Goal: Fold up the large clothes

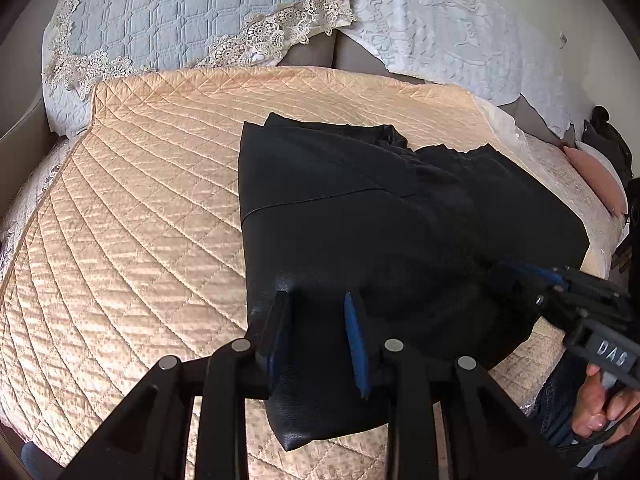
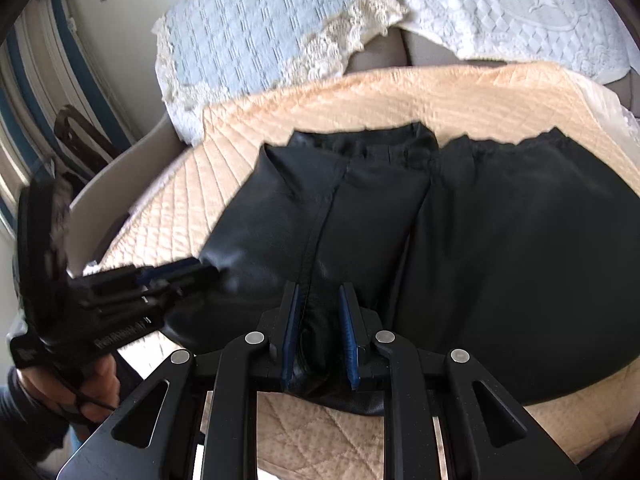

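Black leather-look garment [image 1: 360, 208], already doubled over itself, lies on the peach quilted bedspread [image 1: 132, 208]. In the left wrist view it fills the centre and right of the frame; in the right wrist view it spreads from the centre to the right edge.

Both tools are clamped on its near hem, at the bottom of each frame. The left tool [image 1: 318, 336] has its blue pads pinched on the lower left corner of the cloth. The right tool [image 2: 320, 336] grips a bunched seam further along the same edge. Each shows in the other's view: the right tool [image 1: 560, 284] comes in from the right edge of the left view, the left tool [image 2: 172, 276] from the left edge of the right view.

What the next move seems to turn on is this: the garment stretches away from both tools toward the top of the frame, where a gathered edge [image 2: 400, 140] sits near the lace-trimmed pillows [image 2: 256, 40]. Its long axis runs across the frame, parallel to the line joining the two tools. Neither hand is clearly nearer that far edge, so I'd guess the held hem goes up and over to meet it
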